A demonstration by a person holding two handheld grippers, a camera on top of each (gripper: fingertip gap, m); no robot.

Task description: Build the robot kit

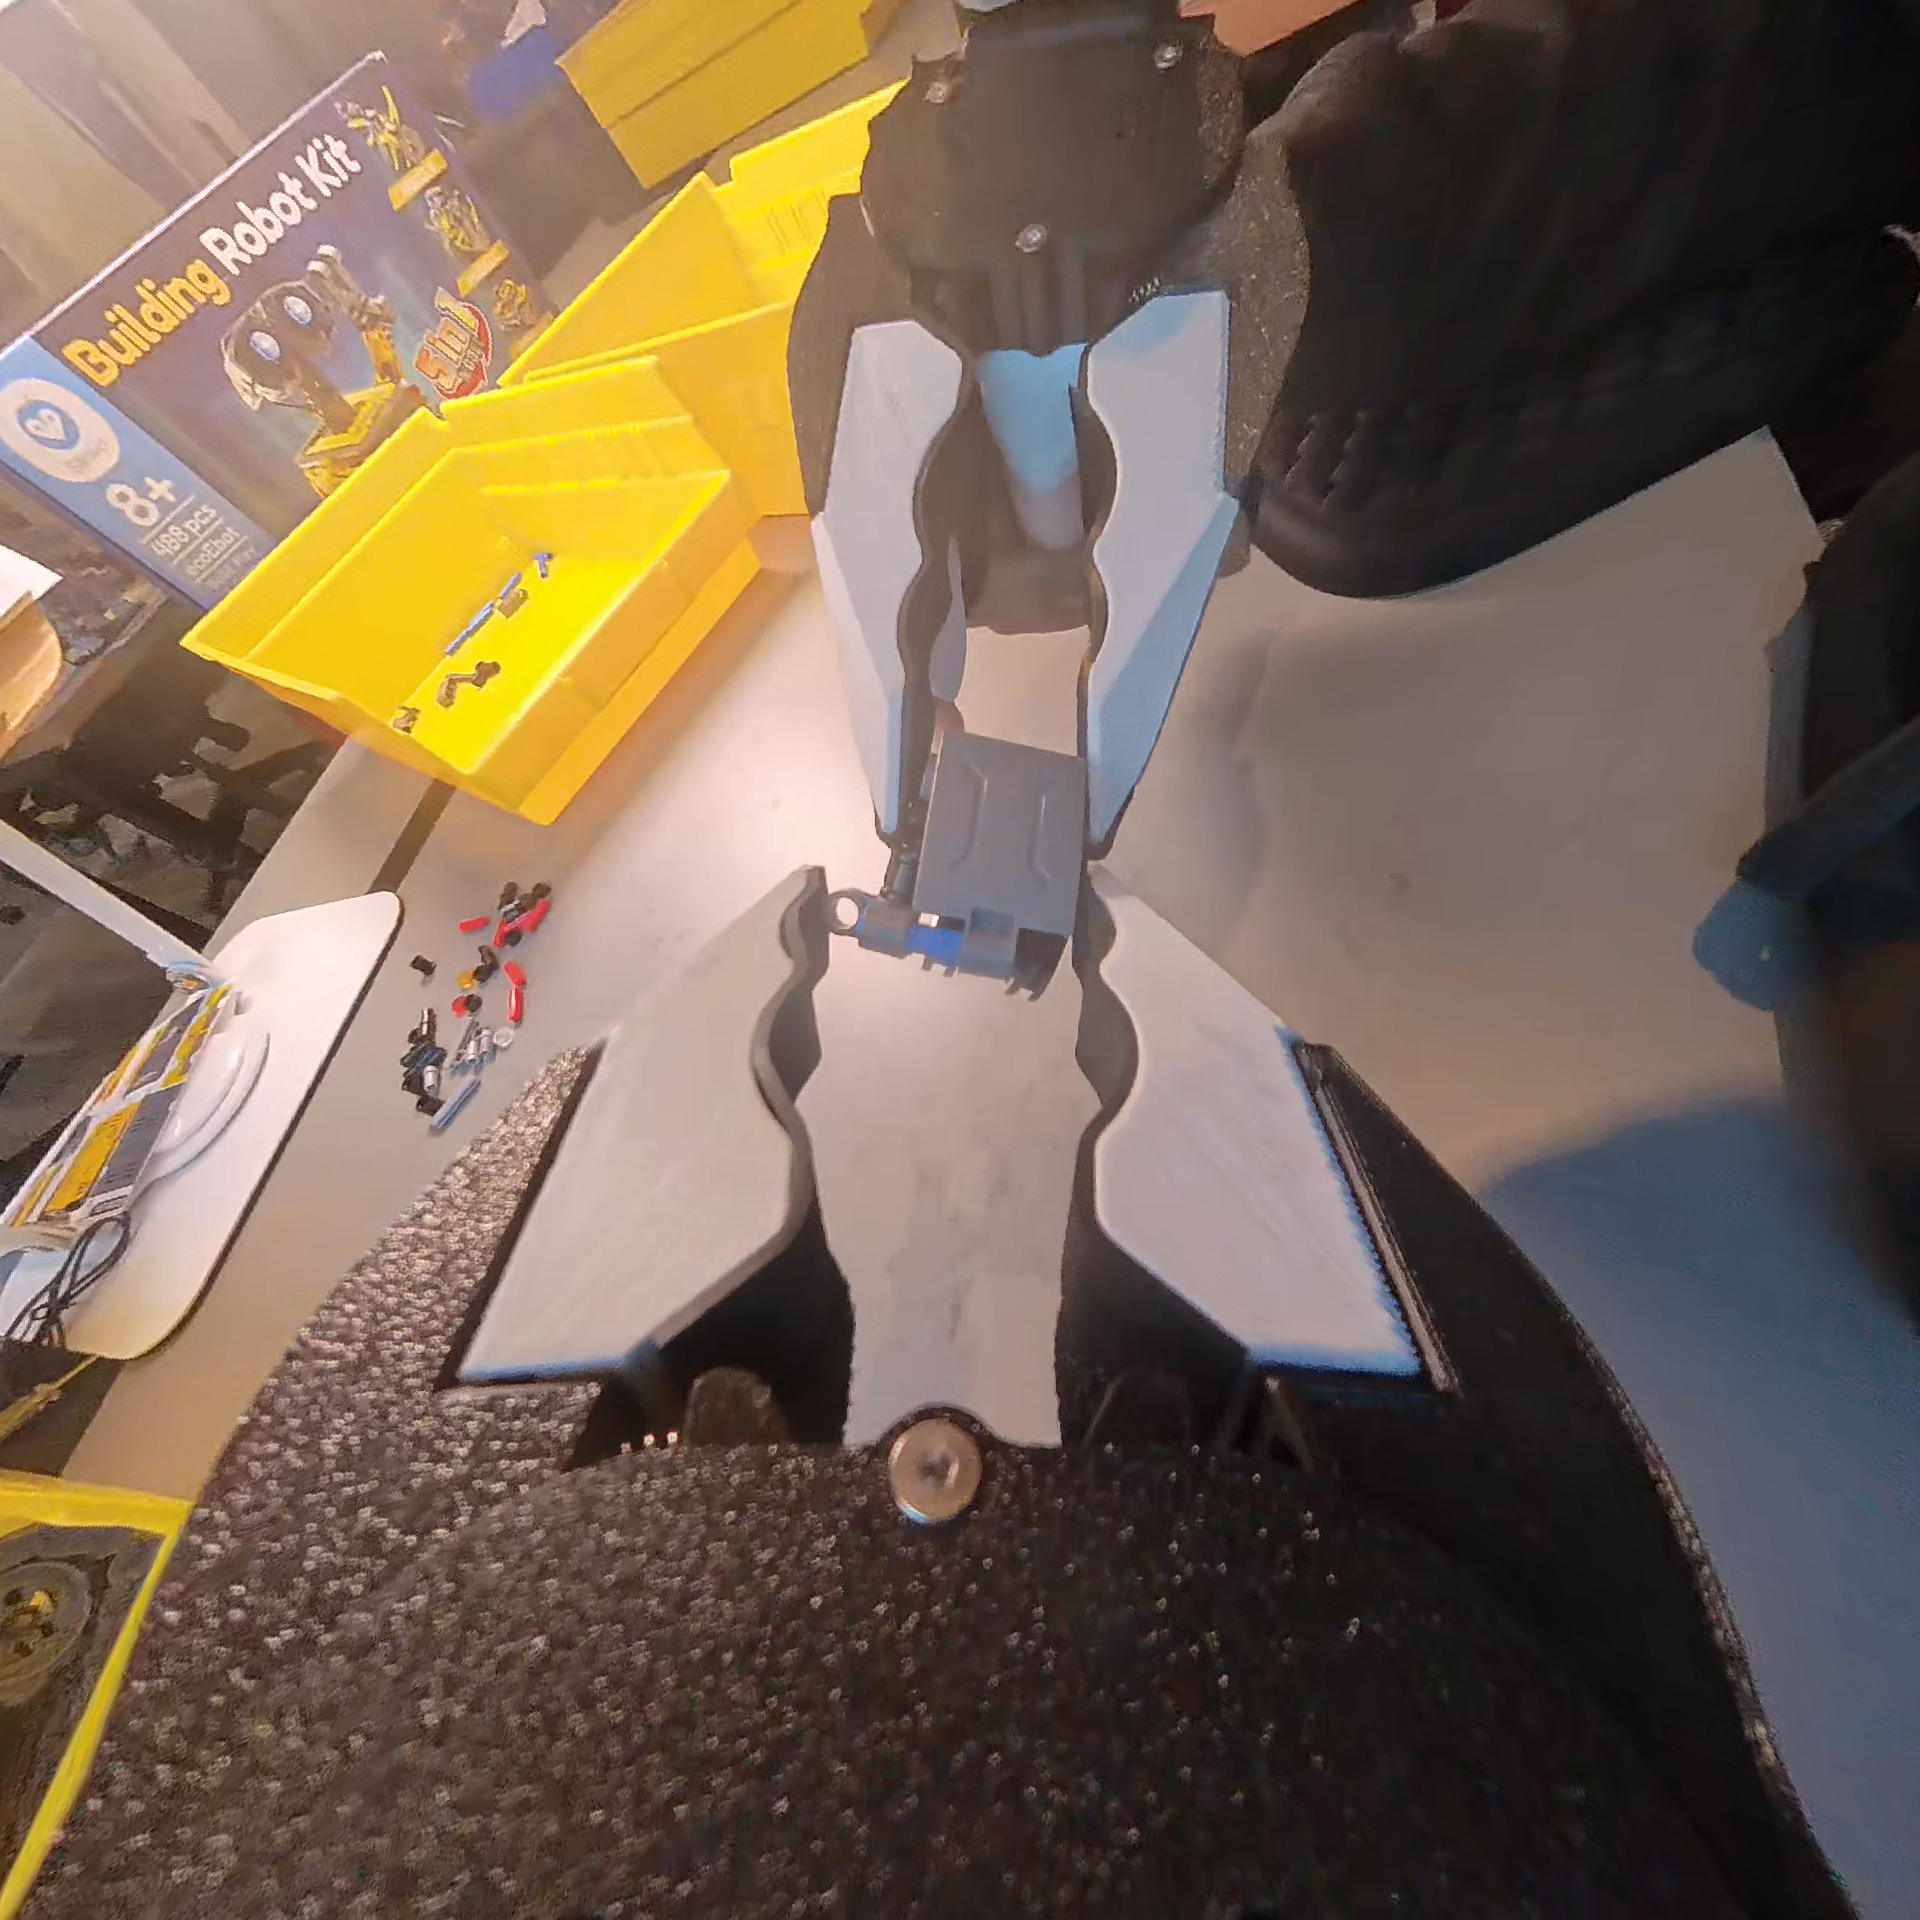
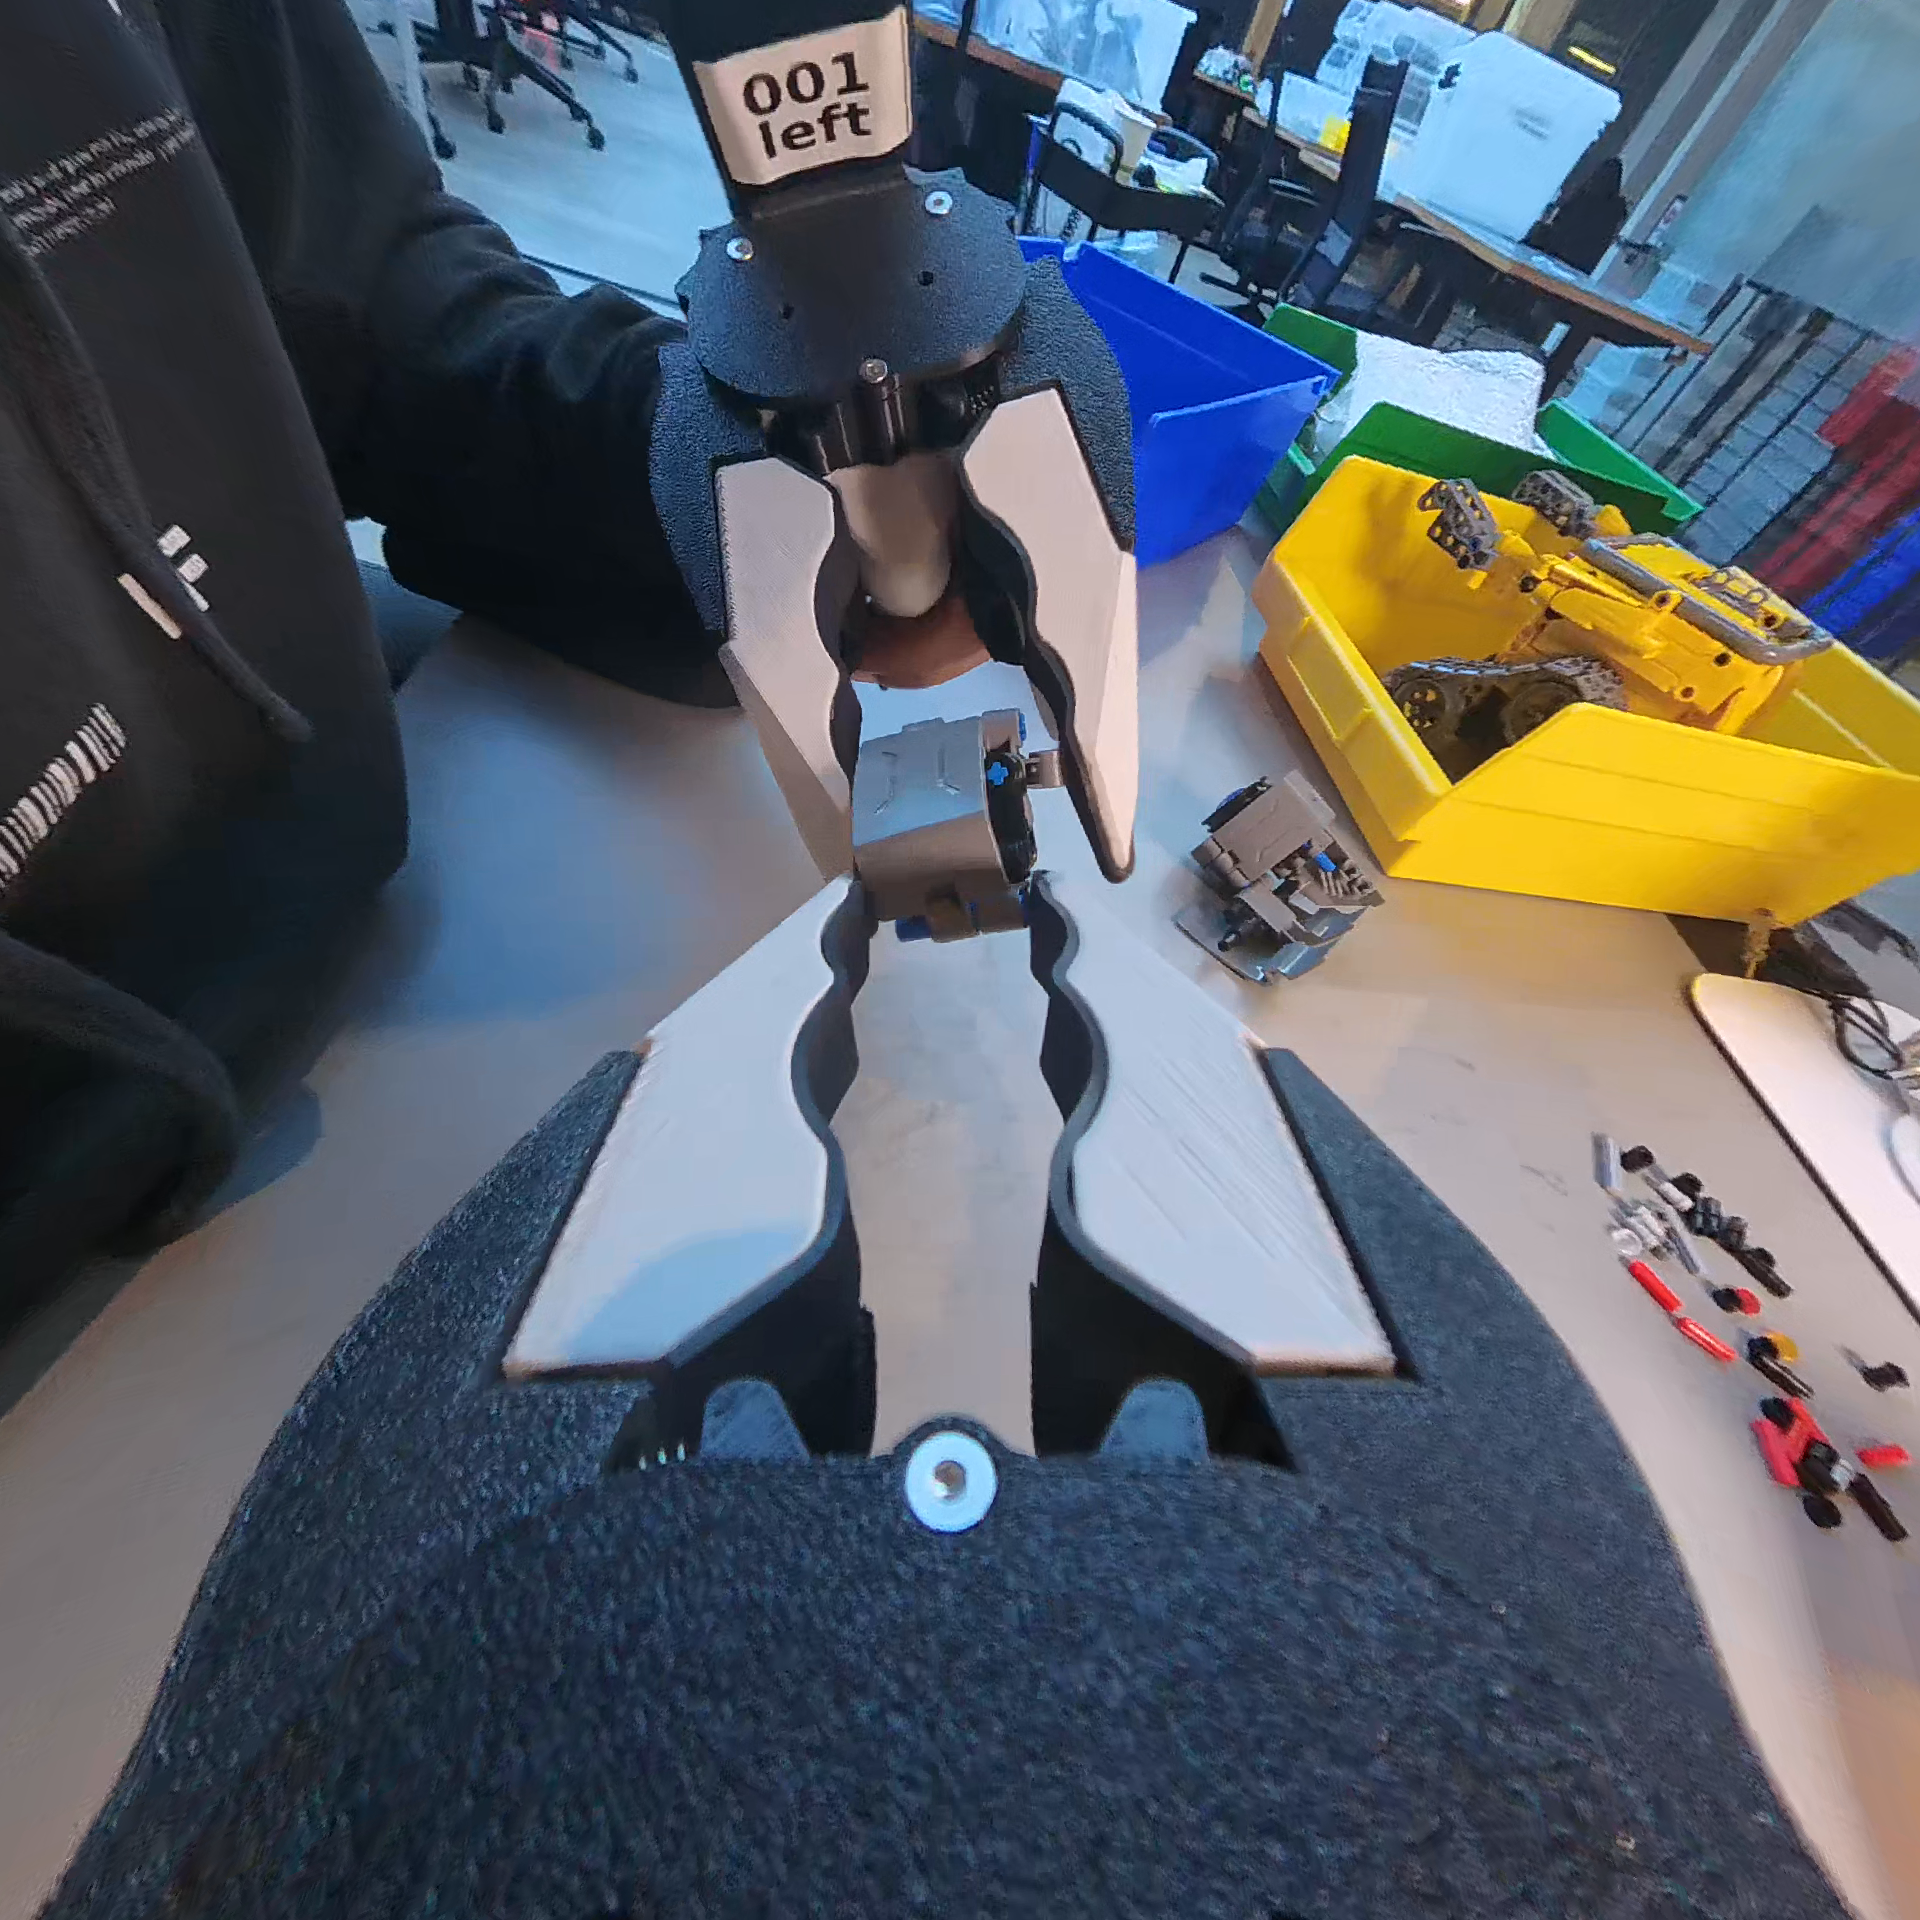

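A grey brick-built block (image 1: 997, 821) with blue pins at one end is held in the air between both grippers. My right gripper (image 2: 943, 894) is shut on the block (image 2: 920, 821); in the left wrist view it (image 1: 997, 842) comes in from the top with its fingers flush on the block's sides. My left gripper (image 1: 951, 899) is open, its fingertips standing around the block's pin end with a small gap on one side. In the right wrist view it (image 2: 971, 864) reaches in from the top.
A grey sub-assembly (image 2: 1278, 894) lies on the table. A yellow bin (image 2: 1558, 810) holds a yellow tracked model (image 2: 1621, 623). Blue (image 2: 1195, 416) and green (image 2: 1455, 436) bins stand behind. Loose small parts (image 2: 1745, 1309) lie nearby. More yellow bins (image 1: 343, 644) and a kit box (image 1: 260, 312) stand on the left. My two grippers' fingertips are within a few centimetres of each other.
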